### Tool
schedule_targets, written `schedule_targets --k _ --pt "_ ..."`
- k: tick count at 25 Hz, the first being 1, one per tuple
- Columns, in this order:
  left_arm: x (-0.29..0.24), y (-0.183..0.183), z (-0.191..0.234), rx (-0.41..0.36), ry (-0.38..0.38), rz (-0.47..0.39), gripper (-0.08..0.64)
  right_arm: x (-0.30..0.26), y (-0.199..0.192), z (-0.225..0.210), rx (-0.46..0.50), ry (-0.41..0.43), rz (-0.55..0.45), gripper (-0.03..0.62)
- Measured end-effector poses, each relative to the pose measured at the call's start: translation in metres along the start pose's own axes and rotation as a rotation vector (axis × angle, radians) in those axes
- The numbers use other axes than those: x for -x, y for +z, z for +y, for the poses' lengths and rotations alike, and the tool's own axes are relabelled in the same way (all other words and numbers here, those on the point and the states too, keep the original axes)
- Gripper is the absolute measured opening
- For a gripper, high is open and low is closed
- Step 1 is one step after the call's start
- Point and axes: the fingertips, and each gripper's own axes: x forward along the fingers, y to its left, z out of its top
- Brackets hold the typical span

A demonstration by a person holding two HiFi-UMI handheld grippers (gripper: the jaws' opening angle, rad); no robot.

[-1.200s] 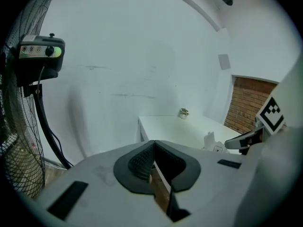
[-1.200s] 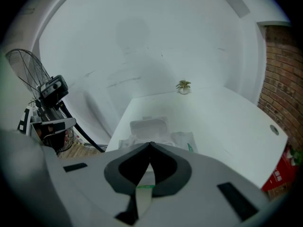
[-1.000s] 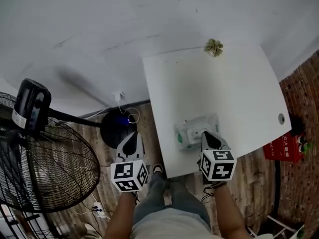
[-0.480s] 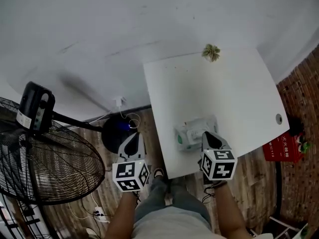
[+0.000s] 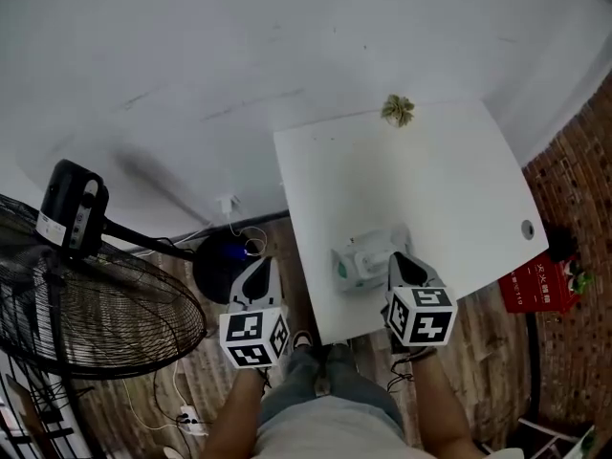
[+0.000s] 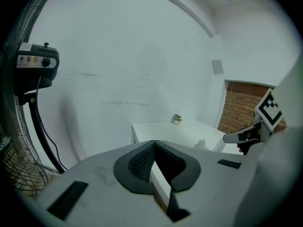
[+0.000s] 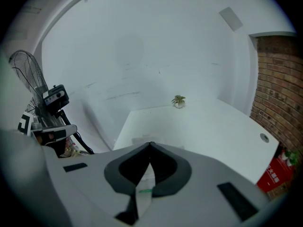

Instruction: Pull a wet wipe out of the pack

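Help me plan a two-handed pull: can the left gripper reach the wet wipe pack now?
Probably yes. The left gripper hangs beside the table, off its left edge, with nothing between it and the wet wipe pack. The right gripper sits at the pack's right end, leaving the left free.

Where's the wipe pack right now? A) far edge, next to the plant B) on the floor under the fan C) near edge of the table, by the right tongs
C: the wipe pack lies near the table's near edge, right by the right tongs, well away from the plant.
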Motion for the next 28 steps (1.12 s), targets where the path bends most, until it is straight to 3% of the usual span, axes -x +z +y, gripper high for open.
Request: schedule_targets --k 28 --pt "0.0 0.026 -0.017 -0.007 -0.074 -0.051 0.0 0.044 0.046 -0.005 -0.017 -0.038 -0.144 0.0"
